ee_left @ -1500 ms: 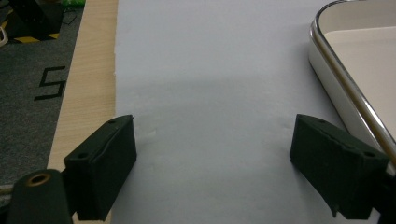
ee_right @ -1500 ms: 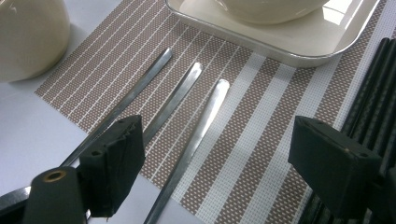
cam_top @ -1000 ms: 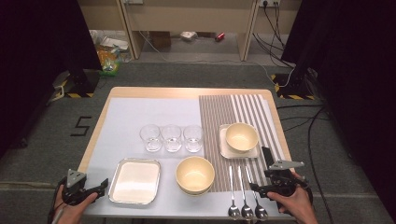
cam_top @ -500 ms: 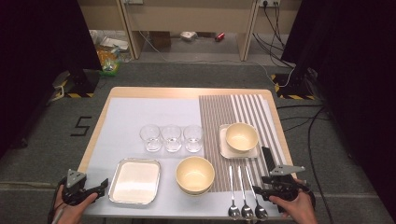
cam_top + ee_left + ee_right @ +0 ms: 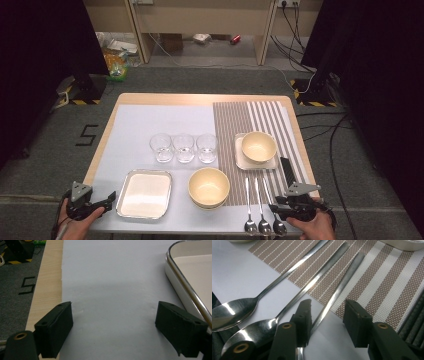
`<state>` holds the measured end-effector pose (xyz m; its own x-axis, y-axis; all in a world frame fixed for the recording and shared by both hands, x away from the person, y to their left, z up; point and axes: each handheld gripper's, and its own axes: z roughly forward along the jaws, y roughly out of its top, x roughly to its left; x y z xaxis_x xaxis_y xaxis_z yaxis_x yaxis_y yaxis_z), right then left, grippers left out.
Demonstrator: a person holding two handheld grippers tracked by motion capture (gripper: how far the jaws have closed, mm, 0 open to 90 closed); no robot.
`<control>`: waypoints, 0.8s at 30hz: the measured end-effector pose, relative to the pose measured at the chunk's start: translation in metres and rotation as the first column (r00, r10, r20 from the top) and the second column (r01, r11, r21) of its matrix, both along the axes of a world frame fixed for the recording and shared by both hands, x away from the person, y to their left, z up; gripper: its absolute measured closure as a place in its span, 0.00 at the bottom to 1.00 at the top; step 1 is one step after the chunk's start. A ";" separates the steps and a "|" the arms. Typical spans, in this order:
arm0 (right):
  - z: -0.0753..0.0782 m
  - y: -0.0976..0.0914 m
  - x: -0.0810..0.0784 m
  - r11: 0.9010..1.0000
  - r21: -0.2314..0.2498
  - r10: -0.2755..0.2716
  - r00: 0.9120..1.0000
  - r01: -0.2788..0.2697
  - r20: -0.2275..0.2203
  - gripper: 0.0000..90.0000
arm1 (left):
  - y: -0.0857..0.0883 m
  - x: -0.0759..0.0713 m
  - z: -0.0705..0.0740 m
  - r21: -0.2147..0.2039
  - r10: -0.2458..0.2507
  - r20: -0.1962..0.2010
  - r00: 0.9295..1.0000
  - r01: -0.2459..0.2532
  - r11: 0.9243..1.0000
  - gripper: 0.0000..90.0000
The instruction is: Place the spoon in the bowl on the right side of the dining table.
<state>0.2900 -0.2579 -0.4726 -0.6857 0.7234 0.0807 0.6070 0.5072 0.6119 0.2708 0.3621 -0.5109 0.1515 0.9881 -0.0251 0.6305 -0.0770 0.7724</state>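
Right gripper view: the right gripper's (image 5: 327, 322) jaws have just been closing around the rightmost spoon's (image 5: 337, 293) handle — not yet pinching it on the desk (image 5: 165, 99). Next: close, lift. Left gripper (image 5: 117, 327) gapes idle.

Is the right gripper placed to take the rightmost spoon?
Probably yes: the right gripper straddles the rightmost spoon handle, jaws just closing but not yet pressing; the next spoon lies close beside it.
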 end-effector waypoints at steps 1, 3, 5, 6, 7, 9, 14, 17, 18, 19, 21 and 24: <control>0.000 0.001 -0.001 1.000 -0.009 0.002 1.000 -0.002 0.002 0.69 | 0.000 0.000 0.000 0.000 -0.002 -0.004 1.000 0.002 1.000 0.15; -0.001 0.002 -0.002 1.000 -0.020 0.008 1.000 -0.008 0.006 0.71 | 0.000 0.000 0.000 0.003 0.000 -0.003 1.000 0.000 1.000 0.15; -0.001 0.005 -0.003 0.999 -0.033 0.019 1.000 -0.019 0.006 0.72 | 0.000 0.000 0.000 0.000 0.000 0.001 1.000 0.000 1.000 0.15; -0.001 0.006 -0.004 0.999 -0.045 0.023 1.000 -0.022 0.014 0.74 | 0.000 0.000 0.000 0.000 0.000 0.002 1.000 0.000 1.000 0.15; -0.001 0.007 -0.004 0.998 -0.054 0.034 0.999 -0.033 0.020 0.76 | 0.000 0.000 0.000 0.000 0.000 0.000 1.000 0.000 1.000 0.15; 0.000 0.009 -0.005 0.997 -0.065 0.040 0.999 -0.038 0.017 0.78 | 0.000 0.000 0.000 0.001 0.000 -0.001 1.000 0.000 1.000 0.15; -0.001 0.010 -0.006 0.997 -0.067 0.040 0.999 -0.039 0.016 0.81 | 0.000 0.000 0.000 0.000 -0.001 0.001 1.000 0.001 1.000 0.15; 0.000 0.012 -0.008 0.996 -0.080 0.050 0.999 -0.049 0.016 0.84 | 0.000 0.000 0.000 -0.002 0.002 0.005 1.000 -0.002 1.000 0.15; 0.000 0.013 -0.008 0.995 -0.087 0.055 0.998 -0.054 0.019 0.86 | 0.000 0.000 0.000 -0.002 0.002 0.005 1.000 -0.002 1.000 0.15; 0.000 0.013 -0.008 0.994 -0.091 0.059 0.998 -0.057 0.023 0.87 | 0.000 0.000 0.000 0.000 0.000 0.002 1.000 0.000 1.000 0.15; 0.000 0.013 -0.007 0.995 -0.081 0.052 0.998 -0.050 0.021 0.89 | 0.000 0.000 0.000 -0.001 0.002 0.003 1.000 -0.002 1.000 0.15; -0.001 0.011 -0.004 0.998 -0.053 0.041 0.999 -0.040 0.017 0.90 | 0.000 0.000 0.000 -0.001 0.004 0.006 1.000 -0.004 1.000 0.15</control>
